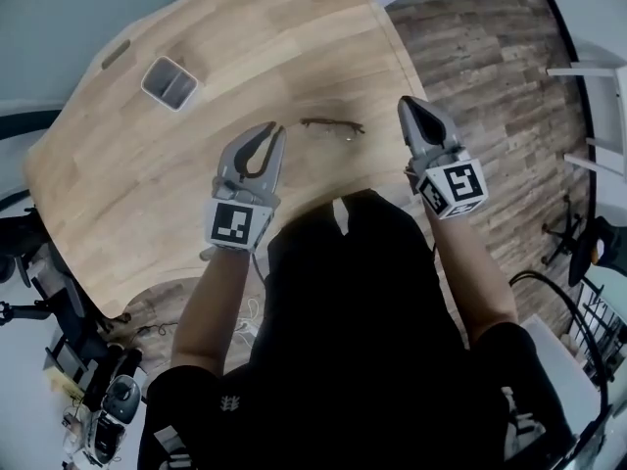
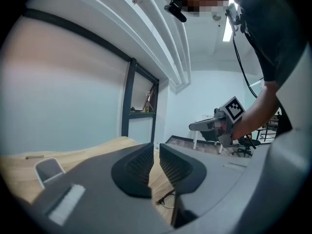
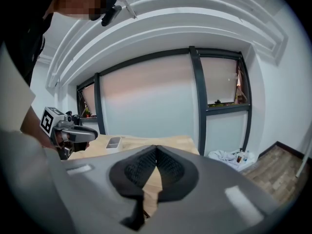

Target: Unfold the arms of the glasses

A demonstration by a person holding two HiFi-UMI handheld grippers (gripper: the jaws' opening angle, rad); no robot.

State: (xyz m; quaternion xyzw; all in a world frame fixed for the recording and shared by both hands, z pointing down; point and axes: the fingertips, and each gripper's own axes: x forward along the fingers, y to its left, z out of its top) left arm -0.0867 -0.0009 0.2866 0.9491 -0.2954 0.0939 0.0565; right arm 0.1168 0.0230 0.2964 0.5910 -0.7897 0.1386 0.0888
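Hovering low over the big wooden table (image 1: 147,164), both tools sit at its near edge, and nothing is gripped yet! The left gripper (image 1: 277,133) shows its jaws parted by a slim gap, released, with only bare wood between the pads. The right gripper (image 1: 408,106) has its tips pressed together, clenched on nothing. Off at the far left sits a small grey tray (image 1: 168,82), no part of this. Between the two tools, just beyond their tips, the glasses (image 1: 333,124) lie flat on the wood, a thin dark frame, too small to tell how the arms lie. My read: this is the approach. The best play is for one claw to pin the front frame near the bridge while the other opens, catches one slender arm near its tip and swings it out gently along the hinge, no twisting.
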